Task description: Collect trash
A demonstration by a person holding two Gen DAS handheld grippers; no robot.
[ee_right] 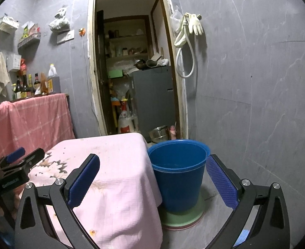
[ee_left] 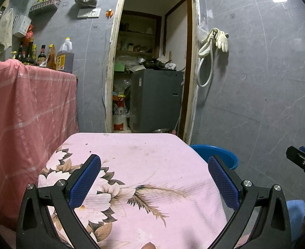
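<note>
A small table under a pink flowered cloth (ee_left: 131, 166) fills the foreground; I see no loose trash on it. A blue bucket (ee_right: 178, 172) stands on a green round base right of the table; its rim also shows in the left wrist view (ee_left: 220, 153). My left gripper (ee_left: 154, 178) is open and empty above the cloth. My right gripper (ee_right: 152, 178) is open and empty, with the table's right edge and the bucket between its fingers. The right gripper also shows at the left view's right edge (ee_left: 303, 161), and the left gripper at the right view's left edge (ee_right: 17, 161).
A counter draped in pink checked cloth (ee_left: 28, 114) with several bottles (ee_left: 46, 56) stands left. An open doorway (ee_left: 152, 62) ahead shows a grey fridge, shelves and a sack. Gloves and a hose (ee_left: 214, 41) hang on the grey tiled wall. A metal bowl (ee_right: 158, 133) lies on the floor.
</note>
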